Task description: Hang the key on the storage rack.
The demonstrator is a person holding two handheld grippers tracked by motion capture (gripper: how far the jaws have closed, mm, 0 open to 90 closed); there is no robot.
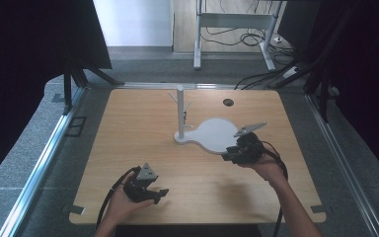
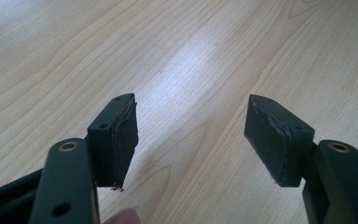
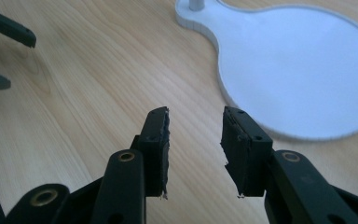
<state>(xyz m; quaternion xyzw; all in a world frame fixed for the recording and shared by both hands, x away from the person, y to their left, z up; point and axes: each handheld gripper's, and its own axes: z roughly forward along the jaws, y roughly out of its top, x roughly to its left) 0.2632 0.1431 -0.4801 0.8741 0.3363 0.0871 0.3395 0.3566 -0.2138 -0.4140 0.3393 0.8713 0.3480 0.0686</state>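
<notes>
So, looking down at a light wooden table (image 1: 143, 118) with a white stand (image 1: 212, 133) sitting a bit past the middle: flat pear-shaped base plate, upright post (image 1: 180, 111) rising from its narrow end, a couple of thin pegs sticking out near the top of the post. Also a small dark round hole (image 1: 228, 102) in the tabletop behind the stand.

Left gripper (image 2: 191, 135) down near the front edge of the table, held in the left hand (image 1: 121, 202), jaws spread wide apart with nothing between them, just bare wood grain underneath. Tip of a finger (image 2: 123, 217) peeking in at the bottom of the left gripper view.

Right gripper (image 3: 196, 140) held by the right hand (image 1: 266, 165) right at the near edge of the base plate, grey three-cornered plate on top, cable trailing back along the forearm. Jaws parted here too but by a narrower gap, empty, hovering over wood just beside the plate's rim. Other gripper's jaw tips visible far off at the upper left of the right gripper view
</notes>
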